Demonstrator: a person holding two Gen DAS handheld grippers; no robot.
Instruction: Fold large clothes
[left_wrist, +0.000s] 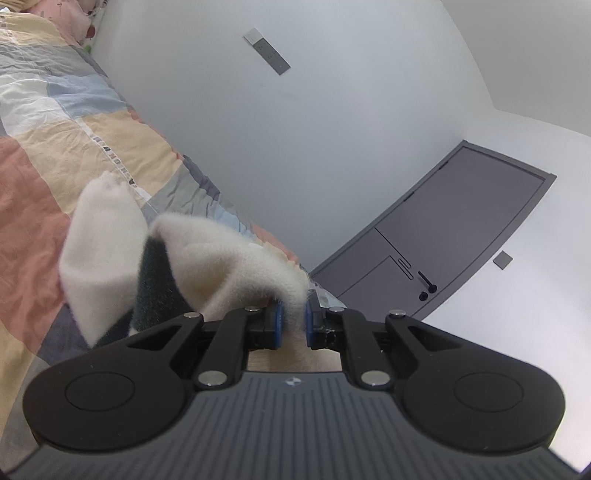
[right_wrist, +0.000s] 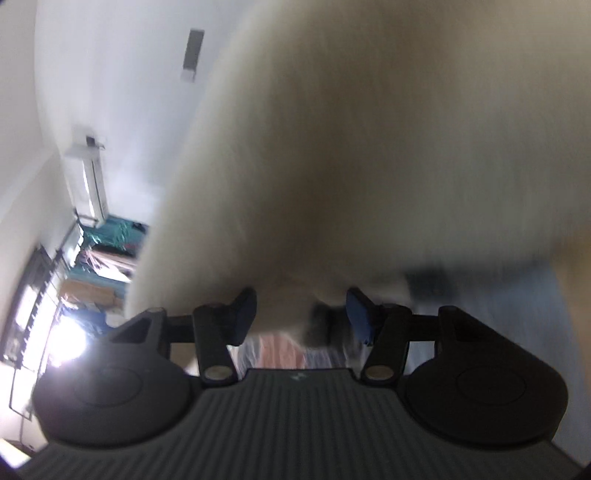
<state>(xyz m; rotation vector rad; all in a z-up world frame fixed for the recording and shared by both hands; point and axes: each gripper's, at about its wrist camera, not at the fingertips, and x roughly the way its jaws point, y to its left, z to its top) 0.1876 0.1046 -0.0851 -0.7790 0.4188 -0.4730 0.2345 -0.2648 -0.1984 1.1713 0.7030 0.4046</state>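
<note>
We are in the lift-and-carry part of a fold, as we judge it: the garment (left_wrist: 229, 258) is up off the bed (left_wrist: 44, 155) and not yet laid flat. Our left gripper (left_wrist: 291, 325) is closed narrow on a thick edge of it, the blue pads (left_wrist: 277, 325) pressing the cream pile from both sides. The rest of the cloth rises from the pinch and flops to the left, above the patchwork cover.

Our right gripper (right_wrist: 301, 321) sits with its jaws wide apart. In the right wrist view the garment (right_wrist: 351, 147) hangs just in front of them, and a fluffy fold dips between the fingers, but nothing looks clamped. That view is heavily blurred, so we cannot be sure what touches what.

The next move, we think, calls for the right gripper to close on a matching edge, so both can spread the cloth and lower it onto the bed.

The garment is a fuzzy cream fleece, thick and soft, with a dark green band showing between two cream lobes. It looks bulky and limp, likely to sag and slide rather than crease.
</note>
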